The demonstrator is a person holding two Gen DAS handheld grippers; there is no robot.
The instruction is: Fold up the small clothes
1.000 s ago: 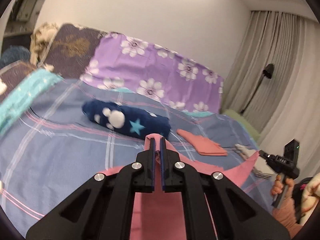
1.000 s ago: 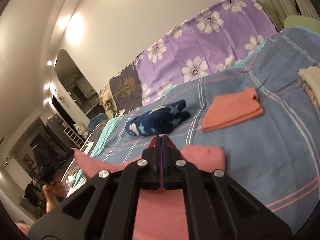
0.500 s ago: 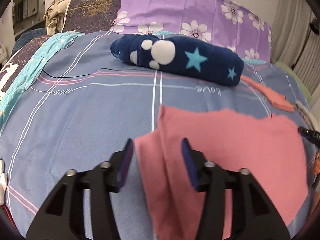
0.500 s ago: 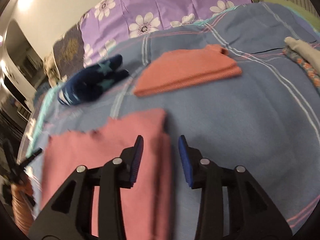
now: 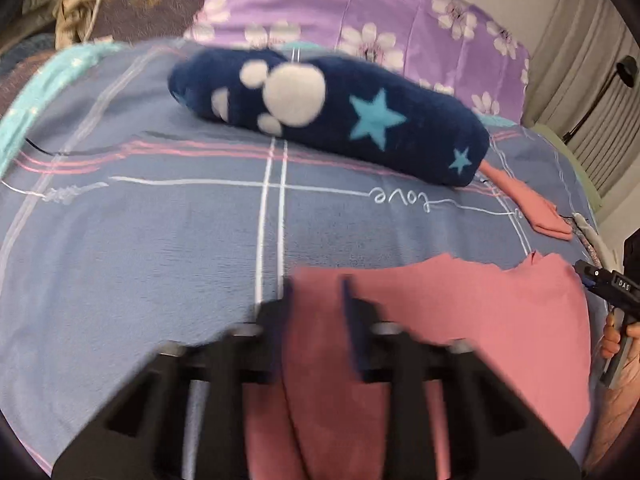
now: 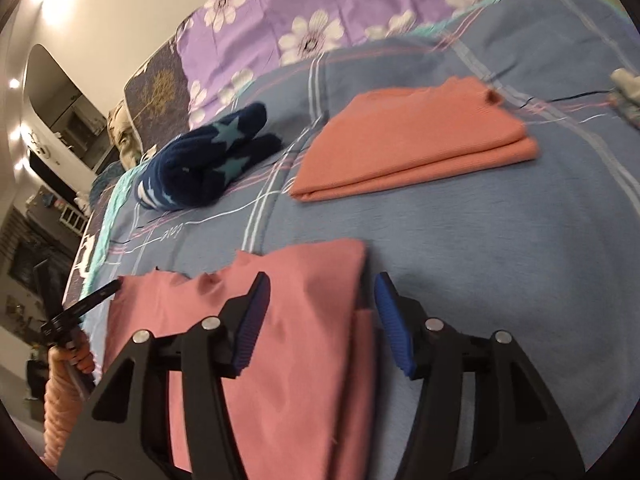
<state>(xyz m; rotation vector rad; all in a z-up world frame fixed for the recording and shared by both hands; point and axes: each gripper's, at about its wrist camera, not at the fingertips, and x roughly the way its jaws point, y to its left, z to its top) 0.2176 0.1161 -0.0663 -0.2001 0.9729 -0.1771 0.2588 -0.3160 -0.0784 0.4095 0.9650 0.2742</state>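
Note:
A pink cloth [image 5: 460,320] lies flat on the blue plaid bed sheet [image 5: 160,240]. My left gripper [image 5: 317,300] is low over the cloth's left edge. Its fingers are blurred and closed in on a fold of pink fabric. In the right wrist view the same cloth [image 6: 304,280] has its right folded edge between the blue pads of my right gripper [image 6: 320,292]. Those jaws are closing and stand apart from the fabric. Each gripper's tip shows in the other view: the right gripper [image 5: 600,280] and the left gripper [image 6: 100,296].
A folded orange cloth [image 6: 412,140] lies beyond the pink one. A navy plush with stars and a paw print [image 5: 328,112] sits further back, before the purple flowered pillow [image 5: 380,12]. More clothes [image 6: 628,92] lie at the right edge. A person's hand [image 6: 68,360] holds the left gripper.
Both grippers came down with the pink cloth and let it go flat on the bed. Both then opened wide, and their jaws have narrowed again over the cloth's two side edges.

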